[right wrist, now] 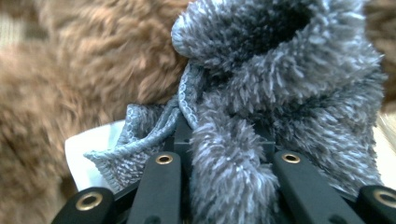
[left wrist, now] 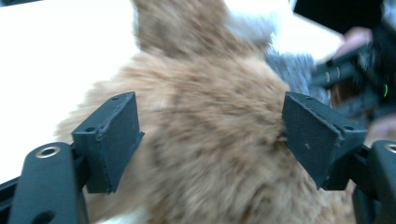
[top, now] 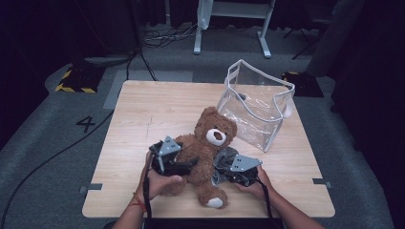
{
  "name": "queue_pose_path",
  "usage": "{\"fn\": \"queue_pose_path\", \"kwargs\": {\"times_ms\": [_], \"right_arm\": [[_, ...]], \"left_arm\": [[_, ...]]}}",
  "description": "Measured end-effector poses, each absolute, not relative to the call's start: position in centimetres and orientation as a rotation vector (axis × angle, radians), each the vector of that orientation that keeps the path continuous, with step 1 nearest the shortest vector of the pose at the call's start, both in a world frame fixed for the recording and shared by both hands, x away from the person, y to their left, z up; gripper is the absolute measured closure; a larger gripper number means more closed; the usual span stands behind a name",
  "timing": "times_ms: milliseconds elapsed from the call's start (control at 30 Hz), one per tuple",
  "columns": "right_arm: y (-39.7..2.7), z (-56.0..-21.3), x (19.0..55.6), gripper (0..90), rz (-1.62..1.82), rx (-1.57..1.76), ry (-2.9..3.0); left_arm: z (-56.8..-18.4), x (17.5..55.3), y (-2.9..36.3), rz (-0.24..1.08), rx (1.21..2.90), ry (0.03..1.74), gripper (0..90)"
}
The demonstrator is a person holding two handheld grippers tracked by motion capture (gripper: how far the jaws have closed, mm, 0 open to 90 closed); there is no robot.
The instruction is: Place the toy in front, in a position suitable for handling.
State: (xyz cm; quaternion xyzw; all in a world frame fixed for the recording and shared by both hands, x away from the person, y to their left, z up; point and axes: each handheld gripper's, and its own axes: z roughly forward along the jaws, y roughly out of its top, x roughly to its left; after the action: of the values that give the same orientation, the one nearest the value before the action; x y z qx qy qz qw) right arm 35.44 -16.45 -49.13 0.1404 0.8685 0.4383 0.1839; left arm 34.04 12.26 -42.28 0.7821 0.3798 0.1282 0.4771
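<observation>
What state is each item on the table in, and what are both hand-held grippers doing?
Teddy bear: lying on its back on the table, face up.
Grey fluffy cloth: bunched, beside the bear.
Clear bag: upright, top open.
Left hand-held gripper: open, jaws either side of the bear's fur.
Right hand-held gripper: shut on the grey fluffy cloth.

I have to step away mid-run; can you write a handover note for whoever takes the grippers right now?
Left gripper: jaws open, standing either side of the teddy bear, not pressing it.
Right gripper: shut on a grey fluffy cloth beside the bear.
Bear lies on the table; clear bag stands behind it, with neither bear nor cloth inside.
Likely left: get bear and cloth into the bag.
</observation>
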Motion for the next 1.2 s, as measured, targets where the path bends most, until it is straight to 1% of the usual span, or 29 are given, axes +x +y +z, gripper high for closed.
{"fn": "queue_pose_path", "kwargs": {"times_ms": [67, 100, 133, 167, 200, 233, 267, 333, 367, 467, 500, 533, 567, 600, 667, 700, 733, 767, 800, 833, 867, 900, 933, 1000, 1067, 1200], "right_arm": [[-16.3, -49.2, 35.5, 73.3, 1.23, 0.392, 2.448], [-16.3, -49.3, 35.5, 73.3, 1.232, 0.391, 2.452], [-16.2, -49.3, 35.5, 73.3, 1.231, 0.389, 2.454], [-16.2, -49.3, 35.5, 73.3, 1.231, 0.389, 2.454], [-16.2, -49.3, 35.5, 73.3, 1.227, 0.383, 2.453], [-16.1, -49.3, 35.5, 73.2, 1.225, 0.378, 2.453], [-16.2, -49.3, 35.5, 73.2, 1.225, 0.378, 2.457], [-16.3, -49.2, 35.7, 73.0, 1.232, 0.378, 2.463], [-16.3, -49.2, 35.7, 72.9, 1.234, 0.376, 2.464], [-16.3, -49.2, 35.8, 72.4, 1.24, 0.377, 2.467], [-16.3, -49.2, 35.8, 72.3, 1.243, 0.373, 2.469], [-16.4, -49.2, 35.9, 72.1, 1.245, 0.37, 2.474], [-16.4, -49.2, 35.9, 72.1, 1.245, 0.37, 2.474], [-16.4, -49.2, 36.0, 71.9, 1.246, 0.373, 2.476], [-16.6, -49.2, 36.2, 71.7, 1.259, 0.383, 2.476], [-16.6, -49.2, 36.3, 71.6, 1.26, 0.385, 2.476], [-16.6, -49.1, 36.3, 71.6, 1.258, 0.386, 2.474], [-16.6, -49.1, 36.3, 71.5, 1.256, 0.388, 2.474], [-16.7, -49.1, 36.3, 71.5, 1.257, 0.39, 2.473], [-16.7, -49.1, 36.3, 71.5, 1.257, 0.39, 2.473], [-16.7, -49.1, 36.3, 71.5, 1.258, 0.392, 2.471], [-17.0, -48.9, 36.4, 71.7, 1.272, 0.4, 2.468], [-17.0, -48.9, 36.4, 71.7, 1.272, 0.4, 2.468], [-17.3, -48.4, 36.6, 72.1, 1.305, 0.425, 2.462], [-17.6, -47.6, 36.4, 72.4, 1.362, 0.424, 2.445], [-17.7, -45.7, 35.0, 72.5, 1.42, 0.346, 2.411]], "left_arm": [[-41.5, 35.0, 13.8, 0.25, 1.899, 0.955, 19.8], [-41.8, 36.3, 15.0, 0.13, 1.939, 1.005, 19.7], [-42.3, 36.8, 15.1, 0.092, 1.976, 1.02, 19.7], [-42.3, 36.8, 15.1, 0.092, 1.976, 1.02, 19.5], [-42.8, 37.2, 15.2, 0.06, 2.007, 1.022, 19.5], [-43.3, 37.6, 15.2, 0.002, 2.009, 1.012, 18.2], [-43.9, 38.4, 15.5, -0.102, 1.996, 0.994, 18.0], [-44.0, 39.0, 15.4, -0.166, 2.008, 0.998, 18.0], [-44.0, 39.0, 15.4, -0.166, 2.008, 0.998, 18.0], [-44.1, 39.8, 14.8, -0.293, 2.07, 0.937, 17.6], [-43.9, 39.9, 14.3, -0.319, 2.107, 0.908, 16.2], [-43.6, 39.7, 13.2, -0.302, 2.191, 0.879, 11.3], [-43.6, 39.7, 13.2, -0.302, 2.191, 0.879, 8.7], [-43.6, 39.6, 12.7, -0.301, 2.224, 0.876, 8.7], [-43.8, 39.7, 11.8, -0.278, 2.276, 0.89, 5.1], [-44.4, 39.8, 11.5, -0.293, 2.294, 0.902, 3.9], [-44.6, 39.8, 11.4, -0.278, 2.306, 0.888, 3.9], [-44.6, 39.8, 11.4, -0.278, 2.306, 0.888, 6.0], [-44.7, 39.6, 11.7, -0.23, 2.272, 0.896, 12.4], [-44.7, 39.6, 11.7, -0.23, 2.272, 0.896, 17.7], [-44.7, 39.5, 11.9, -0.219, 2.251, 0.897, 17.7], [-44.7, 39.3, 12.1, -0.195, 2.23, 0.905, 31.5], [-44.7, 39.1, 12.3, -0.173, 2.204, 0.914, 31.5], [-44.8, 38.6, 12.5, -0.128, 2.156, 0.928, 42.1], [-45.1, 38.0, 12.6, -0.075, 2.081, 0.958, 50.6], [-45.6, 37.1, 11.9, -0.031, 1.977, 0.992, 56.7]]}}
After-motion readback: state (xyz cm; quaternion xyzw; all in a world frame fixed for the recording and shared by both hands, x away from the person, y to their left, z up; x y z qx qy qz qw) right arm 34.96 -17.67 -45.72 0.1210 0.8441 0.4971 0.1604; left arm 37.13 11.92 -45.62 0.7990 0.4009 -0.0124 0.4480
